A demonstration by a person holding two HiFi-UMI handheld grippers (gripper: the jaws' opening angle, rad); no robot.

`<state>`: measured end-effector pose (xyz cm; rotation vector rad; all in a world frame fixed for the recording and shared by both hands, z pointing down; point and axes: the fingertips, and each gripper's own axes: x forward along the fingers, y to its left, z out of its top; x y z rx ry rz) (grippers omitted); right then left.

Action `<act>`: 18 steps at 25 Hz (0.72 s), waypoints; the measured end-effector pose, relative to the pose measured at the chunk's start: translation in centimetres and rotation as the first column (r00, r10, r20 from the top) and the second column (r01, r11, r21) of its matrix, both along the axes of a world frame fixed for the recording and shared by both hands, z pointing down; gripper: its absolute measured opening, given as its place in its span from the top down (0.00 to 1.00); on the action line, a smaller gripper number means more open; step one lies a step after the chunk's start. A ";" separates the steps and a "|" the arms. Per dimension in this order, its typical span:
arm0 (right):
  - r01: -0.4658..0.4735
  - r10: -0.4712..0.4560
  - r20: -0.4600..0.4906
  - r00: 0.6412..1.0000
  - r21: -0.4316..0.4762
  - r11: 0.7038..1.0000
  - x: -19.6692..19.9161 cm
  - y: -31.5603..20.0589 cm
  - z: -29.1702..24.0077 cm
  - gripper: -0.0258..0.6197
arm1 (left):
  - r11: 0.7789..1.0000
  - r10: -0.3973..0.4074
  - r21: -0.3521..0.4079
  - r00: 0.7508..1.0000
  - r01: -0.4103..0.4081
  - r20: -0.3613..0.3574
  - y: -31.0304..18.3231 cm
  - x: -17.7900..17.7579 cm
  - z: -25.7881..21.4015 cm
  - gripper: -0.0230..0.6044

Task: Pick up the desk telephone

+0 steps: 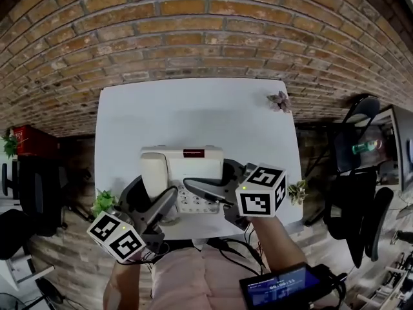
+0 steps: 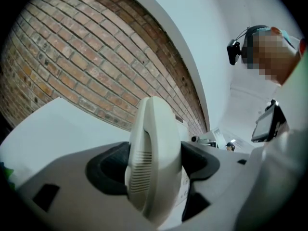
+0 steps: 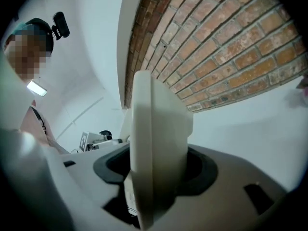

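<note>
clamping the desk telephone (image 1: 182, 168) at opposite edges over the bench's (image 1: 193, 108) near side, left hand-held gripper (image 1: 164, 202) and right hand-held gripper (image 1: 201, 190) hold stiff, smooth, probably light plastic; its handset (image 1: 153, 173) could slip off.

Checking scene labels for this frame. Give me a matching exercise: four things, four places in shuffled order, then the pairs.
Things:
1. desk telephone
2. pink plant
3. green plant
4. red box

Places:
A. near left corner of the table
B. clamped between the left tool and the right tool
C. off the table, at the head view's left edge
D. far right corner of the table

Pairs: 1-B, 2-D, 3-A, 4-C
</note>
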<state>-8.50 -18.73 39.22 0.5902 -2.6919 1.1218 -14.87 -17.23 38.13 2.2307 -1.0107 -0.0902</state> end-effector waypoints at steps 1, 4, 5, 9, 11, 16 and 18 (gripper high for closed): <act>0.003 -0.003 0.002 1.000 0.015 1.000 0.3 0.4 -0.9 0.55 | 1.000 -0.006 0.006 1.000 0.006 -0.002 0.5 0.3 -0.8 0.42; 0.005 -0.006 0.016 1.000 0.046 0.999 1.4 1.9 -3.3 0.56 | 0.999 -0.019 0.029 1.000 0.019 0.001 2.1 1.3 -3.1 0.43; 0.006 -0.007 0.022 1.000 0.055 0.998 1.7 2.3 -4.0 0.56 | 0.999 -0.024 0.040 1.000 0.024 0.004 2.5 1.6 -3.8 0.43; 0.015 -0.018 0.039 0.999 0.086 0.996 2.4 3.8 -6.5 0.56 | 0.997 -0.049 0.065 0.999 0.049 0.000 4.1 2.4 -6.2 0.43; 0.022 -0.026 0.040 0.999 0.098 0.995 2.8 4.7 -7.4 0.56 | 0.996 -0.063 0.065 0.998 0.063 -0.014 5.1 2.8 -7.0 0.43; 0.037 -0.043 0.046 0.998 0.129 0.991 3.8 6.3 -8.8 0.57 | 0.993 -0.084 0.085 0.996 0.086 -0.021 6.9 3.7 -8.3 0.43; 0.039 -0.047 0.050 0.998 0.136 0.990 4.0 6.8 -9.1 0.57 | 0.992 -0.089 0.091 0.996 0.090 -0.016 7.4 3.9 -8.6 0.43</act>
